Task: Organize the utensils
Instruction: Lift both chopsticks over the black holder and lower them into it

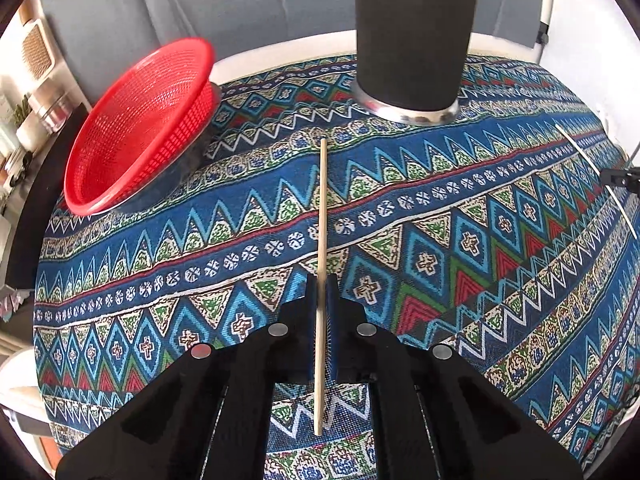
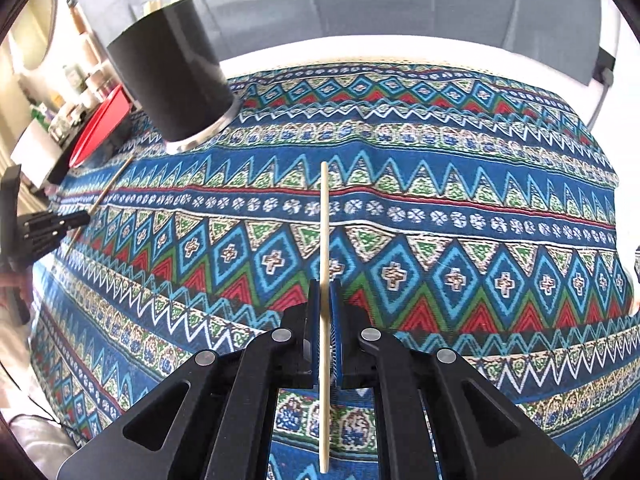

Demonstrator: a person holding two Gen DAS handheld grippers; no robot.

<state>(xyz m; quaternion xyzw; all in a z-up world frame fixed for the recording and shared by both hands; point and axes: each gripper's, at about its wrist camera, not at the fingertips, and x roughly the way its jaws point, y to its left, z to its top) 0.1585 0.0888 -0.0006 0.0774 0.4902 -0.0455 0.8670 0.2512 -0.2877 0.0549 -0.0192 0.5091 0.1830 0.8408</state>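
My left gripper [image 1: 321, 280] is shut on a brown wooden chopstick [image 1: 322, 208] that points forward over the patterned tablecloth [image 1: 440, 208], toward a black cylindrical holder [image 1: 414, 32] with a metal base. My right gripper [image 2: 325, 286] is shut on a pale chopstick [image 2: 325, 220], held above the cloth. The black holder [image 2: 168, 76] stands far left in the right wrist view, with several utensils showing above its rim. The right gripper and its chopstick [image 1: 592, 168] show at the right edge of the left wrist view. The left gripper [image 2: 80, 218] with its chopstick [image 2: 108, 188] shows at the left edge of the right wrist view.
A red mesh basket [image 1: 140, 120] sits tilted at the table's far left; it also shows in the right wrist view [image 2: 100, 128]. A grey sofa [image 1: 200, 8] lies behind the table. Shelves with jars [image 2: 76, 80] stand at the left.
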